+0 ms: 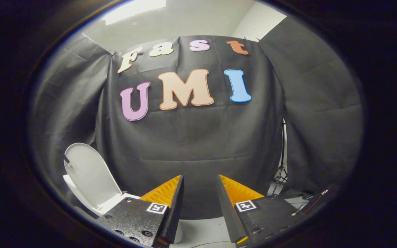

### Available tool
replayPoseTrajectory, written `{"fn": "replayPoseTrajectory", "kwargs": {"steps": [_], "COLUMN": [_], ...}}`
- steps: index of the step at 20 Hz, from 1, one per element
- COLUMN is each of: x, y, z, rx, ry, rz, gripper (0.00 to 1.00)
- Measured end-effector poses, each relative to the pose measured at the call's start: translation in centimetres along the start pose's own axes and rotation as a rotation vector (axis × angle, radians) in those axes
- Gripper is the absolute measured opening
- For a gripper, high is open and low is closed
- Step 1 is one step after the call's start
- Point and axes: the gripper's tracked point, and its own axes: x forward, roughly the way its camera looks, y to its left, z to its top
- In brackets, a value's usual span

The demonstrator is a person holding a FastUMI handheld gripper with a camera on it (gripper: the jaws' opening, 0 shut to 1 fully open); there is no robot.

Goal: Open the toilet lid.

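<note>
Fingers (181, 196) of the gripper (200, 181) stand apart with a clear gap between them, holding nothing and touching nothing. Each finger base carries a small square marker (246, 205). Beside and beyond the left finger is a white toilet (114, 206), of which part of the body shows behind that finger; whether anything lies in its bowl cannot be told. Its lid (90, 175) stands raised, nearly upright, leaning back toward the booth's wall (191, 137), well apart from the fingers. Beyond the right finger, a thin stand (282, 165) rises at a gap between the wall's cloth panels.
</note>
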Motion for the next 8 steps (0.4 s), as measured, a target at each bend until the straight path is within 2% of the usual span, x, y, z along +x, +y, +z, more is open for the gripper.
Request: {"fn": "replayPoseTrajectory", "kwargs": {"steps": [4, 7, 8], "x": [0.2, -1.3, -1.8], "y": [-2.7, -3.6, -4.8], "z": [-3.9, -7.1, -7.9], "rx": [-0.037, -0.098, -0.126], "ry": [0.063, 0.196, 0.241], "rz": [0.055, 0.140, 0.111], "gripper": [0.53, 0.51, 0.51]}}
